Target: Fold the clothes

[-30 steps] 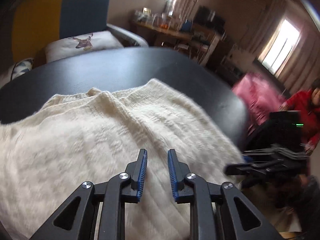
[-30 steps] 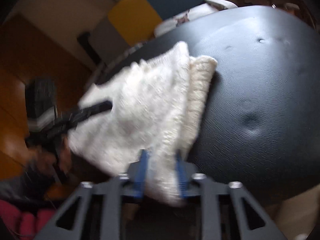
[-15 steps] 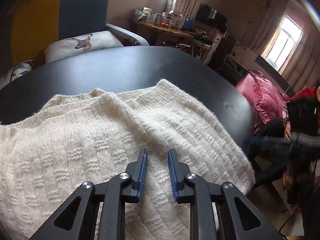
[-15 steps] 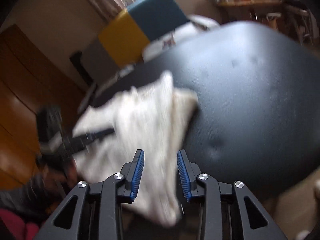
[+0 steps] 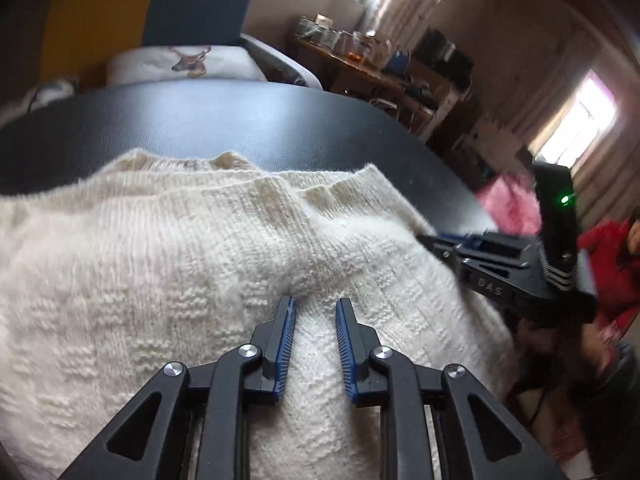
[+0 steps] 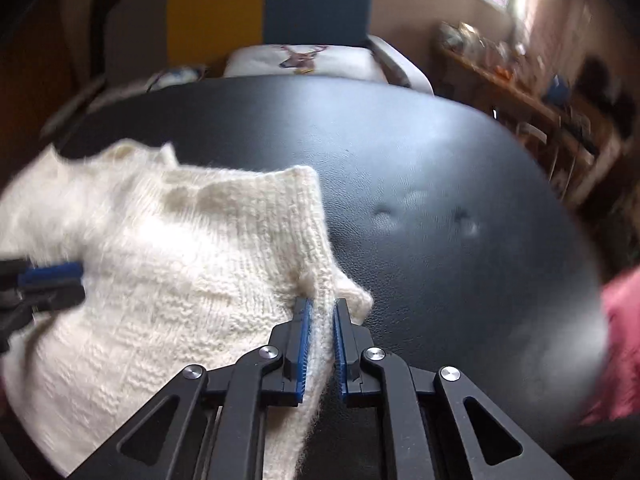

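A cream knitted sweater (image 5: 180,264) lies bunched on the near part of a round black table (image 5: 240,128). My left gripper (image 5: 316,304) sits low on the knit. Its jaws stand narrowly apart with a ridge of fabric pinched between them, and the wool puckers at the tips. My right gripper (image 6: 320,304) is shut on the sweater's (image 6: 180,256) right edge, where a thin fold stands up between its blue pads (image 6: 302,344). Each gripper shows in the other's view: the right gripper (image 5: 436,242) at the sweater's right side, the left gripper (image 6: 52,280) blurred at its left.
Bare black table top (image 6: 440,184) stretches beyond and right of the sweater. A yellow and blue chair (image 6: 272,12) with a deer cushion (image 6: 300,58) stands behind it. A cluttered wooden side table (image 5: 360,64) is at the back right. A person in red (image 5: 608,264) sits at the right.
My right gripper, open half a second ago, has swung round and shut on the sweater's right edge. The left gripper has stayed on the knit and dropped slightly lower.
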The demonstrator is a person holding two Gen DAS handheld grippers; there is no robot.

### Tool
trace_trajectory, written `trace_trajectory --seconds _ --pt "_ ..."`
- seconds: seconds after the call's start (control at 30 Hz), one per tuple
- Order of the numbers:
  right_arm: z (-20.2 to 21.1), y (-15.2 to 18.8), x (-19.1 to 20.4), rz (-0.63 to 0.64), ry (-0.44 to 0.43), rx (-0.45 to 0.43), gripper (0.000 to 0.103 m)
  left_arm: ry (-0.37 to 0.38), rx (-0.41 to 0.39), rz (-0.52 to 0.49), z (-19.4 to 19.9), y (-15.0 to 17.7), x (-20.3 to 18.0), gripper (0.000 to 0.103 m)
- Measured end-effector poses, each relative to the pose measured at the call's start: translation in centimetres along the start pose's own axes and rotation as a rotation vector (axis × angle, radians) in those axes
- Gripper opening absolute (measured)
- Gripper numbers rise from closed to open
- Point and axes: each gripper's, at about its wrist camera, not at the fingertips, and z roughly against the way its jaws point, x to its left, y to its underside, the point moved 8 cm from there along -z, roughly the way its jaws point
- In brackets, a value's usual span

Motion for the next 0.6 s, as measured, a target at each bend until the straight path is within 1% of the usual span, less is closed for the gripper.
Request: trace_trajectory --seconds 0.03,0.1,0.13,0.2,0.23,0.27,0.33,0.37,0.4,0.43,0.47,0.5,0.53,0.6 --pt "0.0 -0.2 -0.2 -0.017 -0.004 -0.003 0.019 0.013 0.004 0.021 0.0 -0.1 0.1 0.020" --pt "0.2 -0.5 -0.4 -0.048 -0.031 -0.009 0.020 0.026 0.003 0.043 0.7 -0.2 0.2 0.020" --pt "0.2 -0.6 -0.6 -0.064 -0.042 -0.008 0.027 0.024 -0.007 0.047 1.5 -0.3 0.4 0.020" --pt "0.5 -0.7 -1.1 -0.103 -0.070 -0.008 0.035 0.022 -0.029 0.060 3.1 -0.3 0.9 0.022" --pt "0.8 -0.8 -1.5 -0.135 -0.090 -0.014 0.040 0.025 -0.047 0.080 4.3 -0.1 1.5 0.022" --pt "1.4 -1.1 -1.8 -0.162 -0.102 -0.031 0.040 0.026 -0.069 0.105 5.8 0.1 2.4 0.022" --pt "3.0 -2.1 -1.8 -0.199 -0.115 -0.096 0.041 0.002 -0.130 0.161 9.9 0.8 5.3 0.023" --pt "4.3 -2.7 -1.5 -0.208 -0.136 -0.138 0.044 -0.014 -0.161 0.187 12.0 1.3 6.9 0.023" --pt "5.2 -3.1 -0.4 -0.203 -0.173 -0.162 0.057 -0.028 -0.190 0.211 14.1 1.9 8.4 0.024" --pt "5.9 -3.2 1.0 -0.189 -0.219 -0.175 0.073 -0.044 -0.219 0.236 16.1 2.4 10.1 0.025" --pt "6.5 -3.3 2.5 -0.175 -0.265 -0.187 0.079 -0.069 -0.246 0.267 18.3 3.2 12.1 0.027" --pt "7.2 -3.5 3.9 -0.161 -0.312 -0.200 0.082 -0.089 -0.267 0.305 20.2 4.1 14.2 0.027" --pt "7.9 -3.6 5.3 -0.147 -0.358 -0.213 0.082 -0.096 -0.279 0.338 21.6 4.9 15.9 0.028" --pt "7.9 -2.9 8.4 -0.114 -0.422 -0.191 0.082 -0.073 -0.284 0.409 23.2 6.8 18.4 0.030"
